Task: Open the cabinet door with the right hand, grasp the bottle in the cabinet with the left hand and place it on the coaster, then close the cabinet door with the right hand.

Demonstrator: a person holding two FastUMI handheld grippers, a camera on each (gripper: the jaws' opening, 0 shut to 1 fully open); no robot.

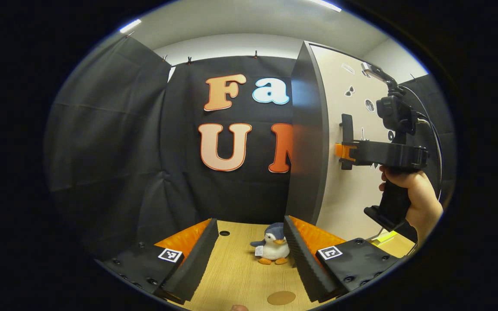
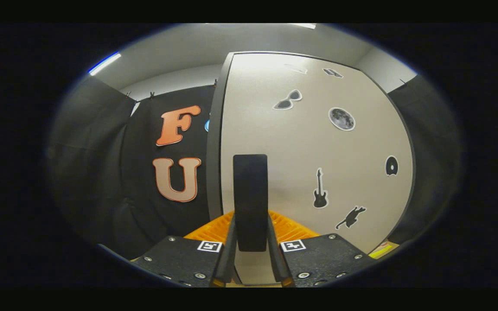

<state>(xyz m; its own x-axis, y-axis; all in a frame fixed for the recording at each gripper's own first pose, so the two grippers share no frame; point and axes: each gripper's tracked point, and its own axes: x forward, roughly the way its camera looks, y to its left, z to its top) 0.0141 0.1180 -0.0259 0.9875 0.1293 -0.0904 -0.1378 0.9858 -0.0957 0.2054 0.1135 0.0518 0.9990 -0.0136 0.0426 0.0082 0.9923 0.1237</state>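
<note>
The cabinet's white door [image 1: 352, 198] with dark stickers stands at the right in the left gripper view, flush beside the cabinet's dark side panel [image 1: 307, 129]. A person's hand [image 1: 417, 198] holds my right gripper [image 1: 345, 152], which is shut on the door's black vertical handle [image 1: 347, 125]. In the right gripper view the handle [image 2: 250, 190] sits squeezed between the two fingers of my right gripper [image 2: 251, 214], with the door [image 2: 309, 147] straight ahead. My left gripper [image 1: 249, 220] stands open over the wooden table [image 1: 240, 268]. A round brown coaster [image 1: 281, 297] lies near its right finger. The cabinet's inside is hidden.
A small penguin plush [image 1: 272, 249] stands on the table between the left gripper's fingers, farther off. A yellow item [image 1: 385, 236] lies at the cabinet's foot. Black cloth walls close in the back and left.
</note>
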